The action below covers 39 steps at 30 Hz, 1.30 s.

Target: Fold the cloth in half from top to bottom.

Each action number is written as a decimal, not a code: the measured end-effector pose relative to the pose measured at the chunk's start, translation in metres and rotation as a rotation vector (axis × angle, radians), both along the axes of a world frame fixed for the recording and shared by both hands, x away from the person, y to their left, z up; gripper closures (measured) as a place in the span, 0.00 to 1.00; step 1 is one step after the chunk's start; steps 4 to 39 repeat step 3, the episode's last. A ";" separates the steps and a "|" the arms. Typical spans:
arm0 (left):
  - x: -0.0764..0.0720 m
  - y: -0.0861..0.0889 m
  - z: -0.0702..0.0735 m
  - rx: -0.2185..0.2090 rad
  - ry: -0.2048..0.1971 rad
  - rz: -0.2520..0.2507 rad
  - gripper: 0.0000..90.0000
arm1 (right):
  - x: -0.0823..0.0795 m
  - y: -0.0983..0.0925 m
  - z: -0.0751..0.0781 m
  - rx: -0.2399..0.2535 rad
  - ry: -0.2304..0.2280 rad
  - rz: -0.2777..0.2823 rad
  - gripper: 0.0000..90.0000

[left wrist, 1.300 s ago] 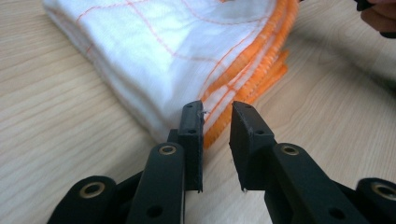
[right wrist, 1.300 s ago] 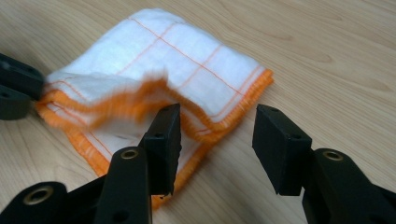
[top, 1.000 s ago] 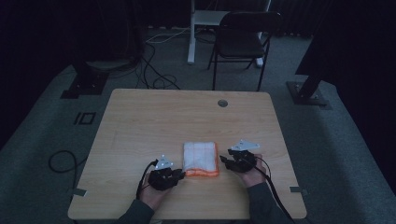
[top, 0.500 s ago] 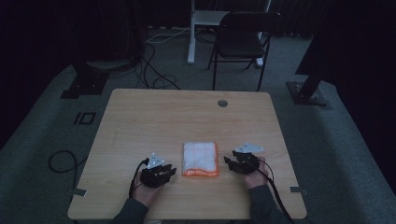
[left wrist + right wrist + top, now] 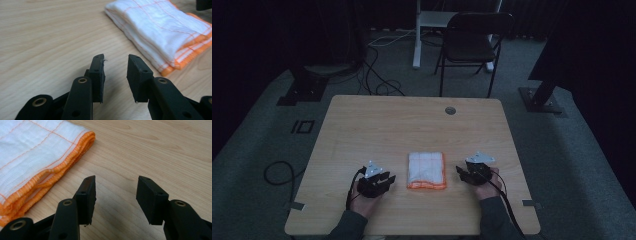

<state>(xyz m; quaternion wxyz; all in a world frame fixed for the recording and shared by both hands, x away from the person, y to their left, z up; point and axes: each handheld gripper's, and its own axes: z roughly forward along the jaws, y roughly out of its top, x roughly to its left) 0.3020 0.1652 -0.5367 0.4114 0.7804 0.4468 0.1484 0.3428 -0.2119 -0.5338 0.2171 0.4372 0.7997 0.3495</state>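
A folded white cloth with an orange hem (image 5: 427, 170) lies flat on the wooden table (image 5: 412, 125), near its front edge. My left gripper (image 5: 388, 181) rests on the table just left of the cloth. Its jaws have just been opening and hold nothing; the cloth (image 5: 160, 32) sits beyond them to the right. In its own view the left gripper (image 5: 115, 67) stands open. My right gripper (image 5: 462, 174) is just right of the cloth and apart from it. The right gripper (image 5: 115, 191) is open and empty, with the cloth (image 5: 32, 157) to its left.
A small round grommet (image 5: 450, 110) sits in the table's far edge. Behind the table stand a dark folding chair (image 5: 472, 45) and a white desk leg (image 5: 417, 35). Cables (image 5: 377, 80) lie on the grey carpet. Black stand bases flank the table at left (image 5: 304, 87) and right (image 5: 539, 100).
My left gripper has drawn back to the left, away from the cloth's edge. My right gripper has shifted slightly right, off the cloth. The cloth lies unmoved.
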 end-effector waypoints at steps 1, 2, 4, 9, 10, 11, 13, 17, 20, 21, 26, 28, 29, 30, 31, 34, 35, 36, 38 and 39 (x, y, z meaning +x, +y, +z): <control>0.000 0.002 0.001 0.001 -0.002 0.005 0.75 | 0.000 0.000 0.000 -0.003 0.000 -0.001 0.55; 0.001 0.004 0.002 0.004 -0.005 0.010 0.75 | 0.000 0.000 0.000 -0.008 -0.001 -0.001 0.56; 0.001 0.005 0.002 0.002 -0.009 0.018 0.75 | 0.000 0.000 0.000 -0.009 -0.001 -0.003 0.55; 0.001 0.005 0.002 0.002 -0.009 0.018 0.75 | 0.000 0.000 0.000 -0.009 -0.001 -0.003 0.55; 0.001 0.005 0.002 0.002 -0.009 0.018 0.75 | 0.000 0.000 0.000 -0.009 -0.001 -0.003 0.55; 0.001 0.005 0.002 0.002 -0.009 0.018 0.75 | 0.000 0.000 0.000 -0.009 -0.001 -0.003 0.55; 0.001 0.005 0.002 0.002 -0.009 0.018 0.75 | 0.000 0.000 0.000 -0.009 -0.001 -0.003 0.55; 0.001 0.005 0.002 0.002 -0.009 0.018 0.75 | 0.000 0.000 0.000 -0.009 -0.001 -0.003 0.55; 0.001 0.005 0.002 0.002 -0.009 0.018 0.75 | 0.000 0.000 0.000 -0.009 -0.001 -0.003 0.55; 0.001 0.005 0.002 0.002 -0.009 0.018 0.75 | 0.000 0.000 0.000 -0.009 -0.001 -0.003 0.55; 0.001 0.005 0.002 0.002 -0.009 0.018 0.75 | 0.000 0.000 0.000 -0.009 -0.001 -0.003 0.55; 0.001 0.005 0.002 0.002 -0.009 0.018 0.75 | 0.000 0.000 0.000 -0.009 -0.001 -0.003 0.55; 0.001 0.005 0.002 0.002 -0.009 0.018 0.75 | 0.000 0.000 0.000 -0.009 -0.001 -0.003 0.55; 0.001 0.005 0.002 0.002 -0.009 0.018 0.75 | 0.000 0.000 0.000 -0.009 -0.001 -0.003 0.55; 0.001 0.005 0.002 0.002 -0.009 0.018 0.75 | 0.000 0.000 0.000 -0.009 -0.001 -0.003 0.55; 0.001 0.005 0.002 0.002 -0.009 0.018 0.75 | 0.000 0.000 0.000 -0.009 -0.001 -0.003 0.55; 0.001 0.005 0.002 0.002 -0.009 0.018 0.75 | 0.000 0.000 0.000 -0.009 -0.001 -0.003 0.55; 0.001 0.005 0.002 0.002 -0.009 0.018 0.75 | 0.000 0.000 0.000 -0.009 -0.001 -0.003 0.55; 0.001 0.005 0.002 0.002 -0.009 0.018 0.75 | 0.000 0.000 0.000 -0.009 -0.001 -0.003 0.55; 0.001 0.005 0.002 0.002 -0.009 0.018 0.75 | 0.000 0.000 0.000 -0.009 -0.001 -0.003 0.55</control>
